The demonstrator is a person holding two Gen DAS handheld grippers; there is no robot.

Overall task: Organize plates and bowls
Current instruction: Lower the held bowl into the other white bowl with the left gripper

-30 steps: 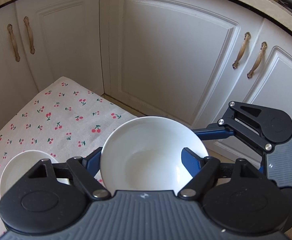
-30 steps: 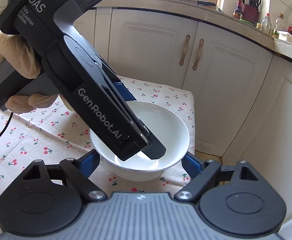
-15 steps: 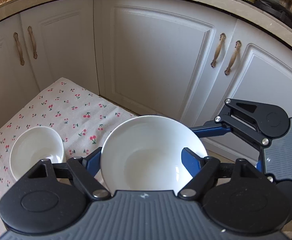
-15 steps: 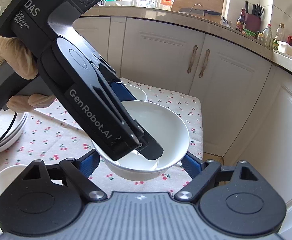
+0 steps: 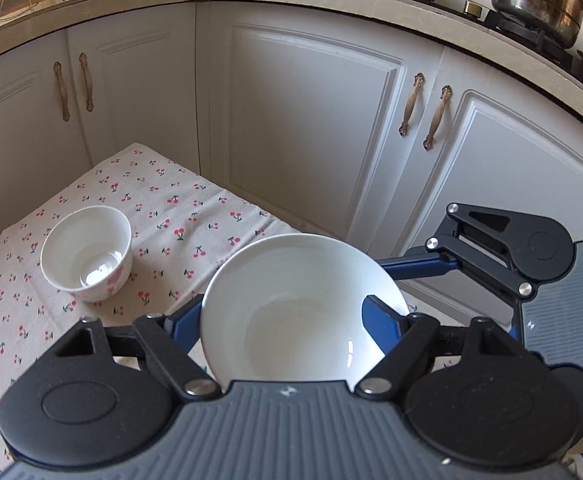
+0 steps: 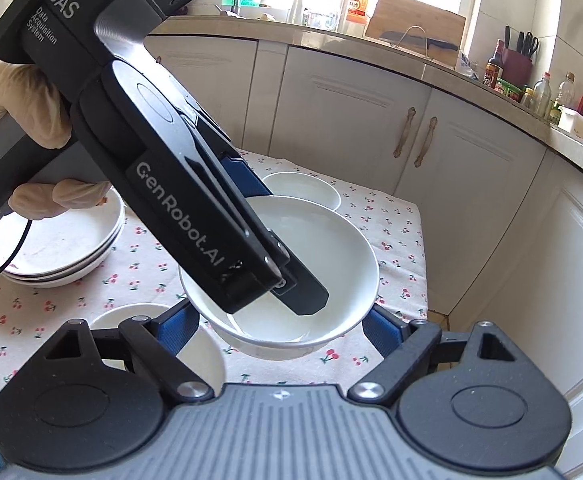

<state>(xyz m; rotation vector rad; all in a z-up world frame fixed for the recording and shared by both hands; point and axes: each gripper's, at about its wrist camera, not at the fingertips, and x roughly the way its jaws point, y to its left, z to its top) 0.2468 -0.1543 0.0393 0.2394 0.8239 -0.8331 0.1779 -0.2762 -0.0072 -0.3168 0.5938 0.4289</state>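
The wide white bowl point(image 5: 297, 304) hung above the cherry-print table point(image 5: 163, 216), clenched between the left gripper point(image 5: 291, 316) fingers and also between the right gripper point(image 6: 279, 320) fingers. A small bowl point(image 5: 86, 254) sat nearby, stacked plates point(image 6: 57, 248) beyond.

Both hand-held grippers point(image 5: 291, 316) point(image 6: 279, 320) tilted downward, jaws part-open.
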